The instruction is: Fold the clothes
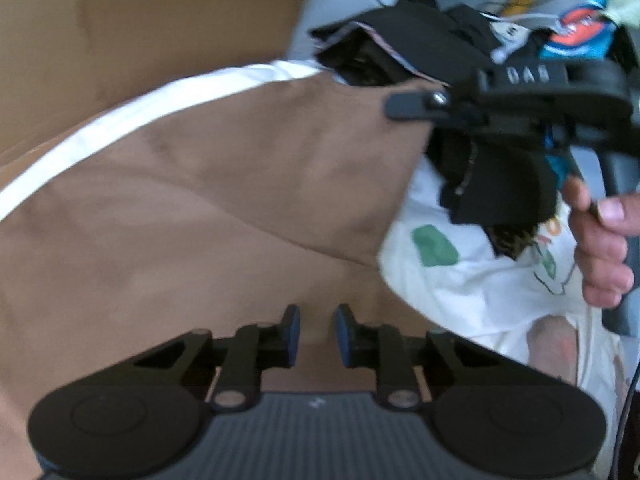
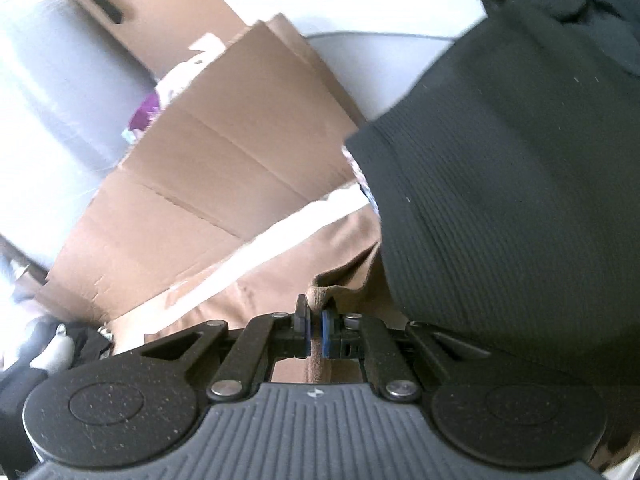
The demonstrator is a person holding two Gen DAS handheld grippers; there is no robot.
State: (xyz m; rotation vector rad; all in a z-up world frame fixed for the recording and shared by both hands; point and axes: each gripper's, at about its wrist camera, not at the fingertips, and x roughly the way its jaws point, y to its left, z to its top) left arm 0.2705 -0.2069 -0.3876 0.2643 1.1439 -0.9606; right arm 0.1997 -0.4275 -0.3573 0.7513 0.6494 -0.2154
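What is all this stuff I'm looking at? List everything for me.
brown garment: one, tan with a white stripe, spread across the middle; one corner pinched by the right claw.
cardboard: one flattened sheet, brown, under and behind the garment.
white printed garment: one, white with green patches, right of the brown one.
dark clothes pile: several pieces, black, behind the brown garment.
dark ribbed garment: one, dark grey, beside the right claw.
left claw: black, blue pads, jaws apart above the brown fabric.
right claw: black, shut on the brown corner.
hand: one, gripping the right claw's handle.
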